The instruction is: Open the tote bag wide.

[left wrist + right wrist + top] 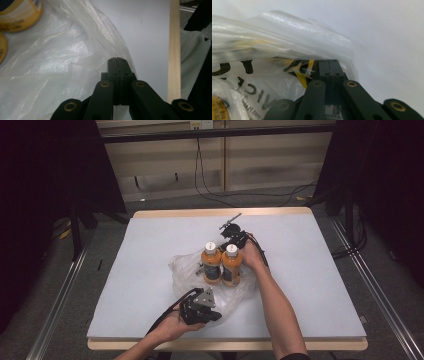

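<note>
Two orange bottles (211, 264) (231, 266) with white caps stand side by side inside a clear plastic bag (184, 270) in the middle of the white table. My left gripper (219, 316) lies at the bag's near edge. Its jaws are shut and the film (75, 57) runs in between the tips (117, 59). My right gripper (226, 241) is at the bag's far side, just behind the bottle caps. It is shut (331, 62) on the printed film (274, 70), which is drawn taut over a bottle's label (219, 111).
The white table top (310, 270) has a wooden rim (174, 50) close to my left gripper. Beyond the table are cables on the floor (240, 195), dark curtains at both sides and metal rails (60, 295) along the floor.
</note>
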`<state>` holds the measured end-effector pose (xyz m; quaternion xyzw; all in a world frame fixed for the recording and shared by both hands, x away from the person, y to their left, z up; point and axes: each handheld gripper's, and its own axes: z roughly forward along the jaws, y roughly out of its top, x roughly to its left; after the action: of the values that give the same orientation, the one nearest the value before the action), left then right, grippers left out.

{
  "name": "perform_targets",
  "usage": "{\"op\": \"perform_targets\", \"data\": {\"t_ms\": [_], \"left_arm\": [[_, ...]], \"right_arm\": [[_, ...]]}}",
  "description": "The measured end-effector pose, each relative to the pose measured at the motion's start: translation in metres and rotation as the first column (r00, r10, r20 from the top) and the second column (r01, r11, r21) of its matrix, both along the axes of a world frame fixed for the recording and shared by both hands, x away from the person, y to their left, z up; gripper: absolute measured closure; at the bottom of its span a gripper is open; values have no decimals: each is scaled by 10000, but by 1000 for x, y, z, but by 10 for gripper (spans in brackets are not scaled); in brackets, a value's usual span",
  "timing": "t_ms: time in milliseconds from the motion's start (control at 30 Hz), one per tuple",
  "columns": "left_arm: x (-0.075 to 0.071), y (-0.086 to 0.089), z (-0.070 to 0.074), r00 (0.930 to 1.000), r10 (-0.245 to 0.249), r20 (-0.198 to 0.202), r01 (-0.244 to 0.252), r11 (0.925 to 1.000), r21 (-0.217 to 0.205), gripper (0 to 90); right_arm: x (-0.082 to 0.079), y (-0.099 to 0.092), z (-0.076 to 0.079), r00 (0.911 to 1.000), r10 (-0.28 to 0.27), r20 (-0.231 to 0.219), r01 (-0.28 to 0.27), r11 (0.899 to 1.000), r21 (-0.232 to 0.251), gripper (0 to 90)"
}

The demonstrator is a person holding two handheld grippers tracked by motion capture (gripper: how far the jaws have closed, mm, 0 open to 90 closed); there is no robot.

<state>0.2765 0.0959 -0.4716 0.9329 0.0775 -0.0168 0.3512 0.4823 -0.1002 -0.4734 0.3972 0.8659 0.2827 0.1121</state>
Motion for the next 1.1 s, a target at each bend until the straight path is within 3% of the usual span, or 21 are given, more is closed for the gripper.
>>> {"op": "perform_targets", "data": {"t_ms": [33,100,167,233,267,300,433,600,733,767,833,1000,1100], "left_arm": [[4,3,2,9996,-128,-237,132,9998,176,900],[6,6,-1,9993,295,-215,-296,9996,-36,900],[8,8,1,9994,136,-304,-130,9997,200,900],[8,9,0,9989,112,-451,-110,9999,40,900],[8,9,0,9991,207,-369,-205,9998,53,900],[8,9,-2,9987,263,-436,-275,9992,-273,900],[12,10,-4,9965,287,-790,-326,9983,-485,900],[14,6,-5,9955,414,-858,-469,9969,-635,900],[16,6,-2,9955,524,-790,-578,9961,-669,900],[16,7,0,9952,574,-791,-634,9951,-758,900],[16,8,1,9945,628,-832,-727,9899,-1219,900],[19,15,8,9928,929,-762,-1036,9830,-1514,884],[20,19,13,9922,1184,-401,-1241,9716,-2015,875]], "right_arm": [[0,1,0,10000,-19,4,19,10000,-65,900],[2,2,0,10000,9,88,-8,9999,-169,900],[2,5,0,9998,-24,185,29,9996,-264,900],[2,6,0,9997,-26,246,33,9996,-266,900],[2,5,0,9997,-51,226,55,9998,-180,900],[2,4,0,9998,-73,179,75,9999,-114,900],[-3,-6,0,9999,150,-69,-148,9996,243,900],[-9,-12,1,9996,226,-141,-221,9990,401,900],[-15,-19,9,9997,234,64,-240,9932,1139,900],[-18,-22,13,9995,231,234,-263,9888,1469,900],[-22,-25,18,9985,382,393,-443,9847,1688,900],[-30,-28,28,9962,510,709,-628,9823,1767,900],[-36,-33,36,9941,558,929,-725,9796,1875,900]]}}
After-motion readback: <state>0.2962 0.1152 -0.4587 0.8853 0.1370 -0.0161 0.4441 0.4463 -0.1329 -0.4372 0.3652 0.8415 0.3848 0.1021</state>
